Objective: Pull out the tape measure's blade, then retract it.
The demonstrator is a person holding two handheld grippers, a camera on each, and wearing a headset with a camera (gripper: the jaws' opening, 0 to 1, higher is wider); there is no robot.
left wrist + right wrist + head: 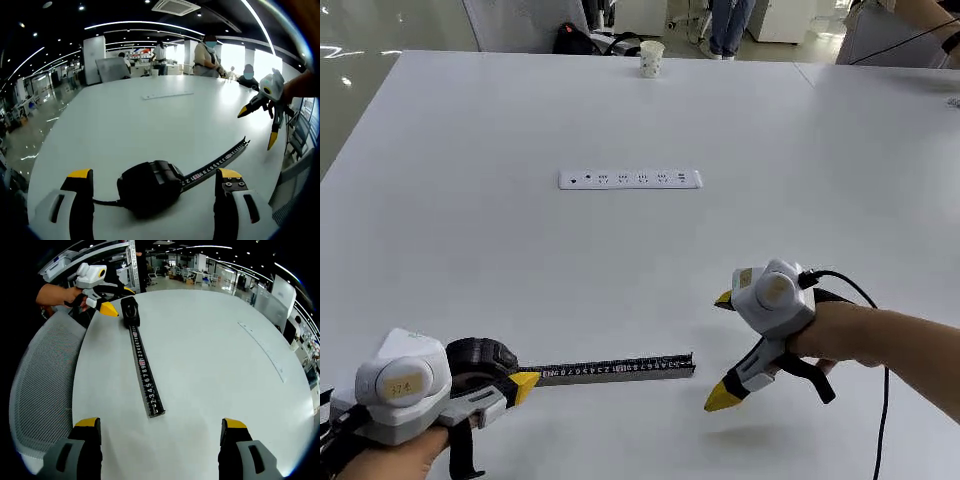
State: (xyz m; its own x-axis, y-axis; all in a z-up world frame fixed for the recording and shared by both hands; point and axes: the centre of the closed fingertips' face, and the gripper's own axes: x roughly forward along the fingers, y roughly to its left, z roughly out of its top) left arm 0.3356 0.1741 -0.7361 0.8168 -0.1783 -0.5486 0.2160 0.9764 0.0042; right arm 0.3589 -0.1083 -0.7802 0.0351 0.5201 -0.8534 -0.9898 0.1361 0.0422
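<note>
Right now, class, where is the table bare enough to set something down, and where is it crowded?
Bare: the stretch between power strip and blade, and from the strip to the paper cup. Crowded: the near edge, with tape measure, left hand-held gripper and right hand-held gripper.

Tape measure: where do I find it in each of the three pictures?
Head view: lower left, the tape measure with its blade running right.
Left gripper view: bottom centre, between the jaws, blade running off to the right.
Right gripper view: upper left, blade running down toward the camera.
Shared landmark: the white power strip, on the table in all three.
</note>
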